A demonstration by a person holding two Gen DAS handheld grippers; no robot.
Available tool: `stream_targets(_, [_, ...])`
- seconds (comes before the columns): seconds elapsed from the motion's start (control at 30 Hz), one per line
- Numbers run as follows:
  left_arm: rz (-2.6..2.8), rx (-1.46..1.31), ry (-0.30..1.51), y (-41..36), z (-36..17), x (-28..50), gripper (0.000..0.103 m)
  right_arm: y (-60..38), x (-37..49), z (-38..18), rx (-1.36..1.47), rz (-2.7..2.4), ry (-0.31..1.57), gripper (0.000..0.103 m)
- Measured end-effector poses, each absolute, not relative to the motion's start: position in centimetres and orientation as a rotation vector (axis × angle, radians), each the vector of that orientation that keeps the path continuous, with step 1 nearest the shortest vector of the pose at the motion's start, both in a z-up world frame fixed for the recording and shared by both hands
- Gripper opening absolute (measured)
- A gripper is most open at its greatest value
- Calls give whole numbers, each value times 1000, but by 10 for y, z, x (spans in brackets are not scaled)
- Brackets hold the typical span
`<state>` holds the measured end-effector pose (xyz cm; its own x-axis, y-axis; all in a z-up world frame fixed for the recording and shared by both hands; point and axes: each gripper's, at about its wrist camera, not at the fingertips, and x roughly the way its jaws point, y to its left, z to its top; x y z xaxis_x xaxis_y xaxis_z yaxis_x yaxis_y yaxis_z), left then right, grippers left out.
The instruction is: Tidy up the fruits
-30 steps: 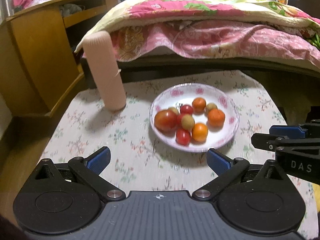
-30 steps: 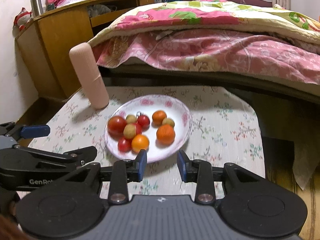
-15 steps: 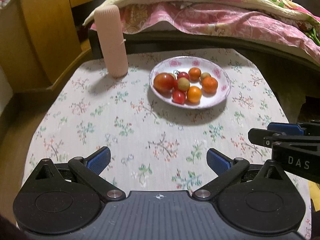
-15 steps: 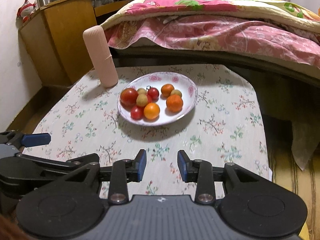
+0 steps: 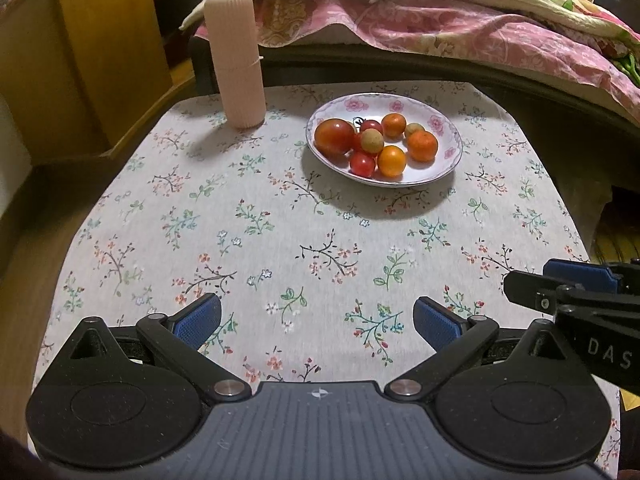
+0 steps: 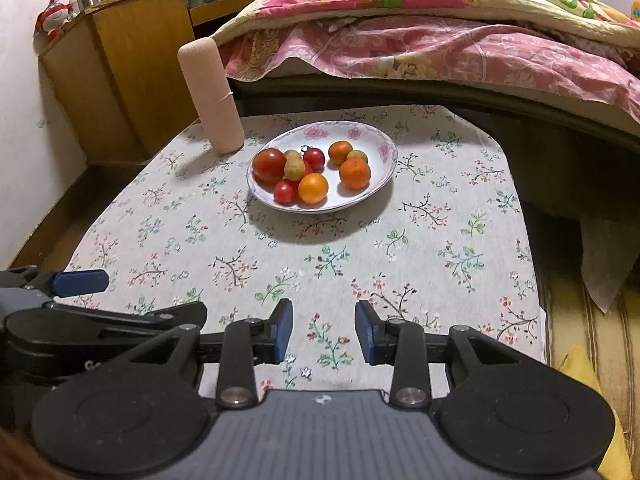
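Note:
A white floral plate point(image 5: 444, 114) point(image 6: 380, 140) holds several fruits: a large red tomato point(image 5: 334, 137) point(image 6: 269, 165), small red cherry tomatoes point(image 5: 362, 164), orange mandarins point(image 5: 422, 145) point(image 6: 354, 173) and small tan-green fruits point(image 5: 372, 141). It sits at the far side of the flowered tablecloth point(image 5: 280, 240). My left gripper point(image 5: 317, 320) is wide open and empty, well short of the plate. My right gripper point(image 6: 323, 330) is partly open and empty, also well back from the plate.
A tall pink ribbed cylinder point(image 5: 236, 60) point(image 6: 211, 96) stands left of the plate. A bed with a pink quilt point(image 5: 460, 20) lies behind the table. A wooden cabinet point(image 6: 132, 60) stands at the left. The table edge drops off at the right point(image 6: 536, 240).
Both grippers have drawn back from the plate toward the near edge of the table. The plate and fruits have stayed put. Jaw openings are unchanged.

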<state>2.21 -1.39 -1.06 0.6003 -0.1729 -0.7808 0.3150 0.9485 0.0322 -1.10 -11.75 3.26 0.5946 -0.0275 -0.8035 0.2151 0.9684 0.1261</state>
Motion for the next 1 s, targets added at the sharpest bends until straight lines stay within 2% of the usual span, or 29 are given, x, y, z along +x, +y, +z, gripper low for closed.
stream_targets(1.0, [-236, 187, 922, -10, -16, 11, 103, -105, -20, 28, 210, -135, 947, 35])
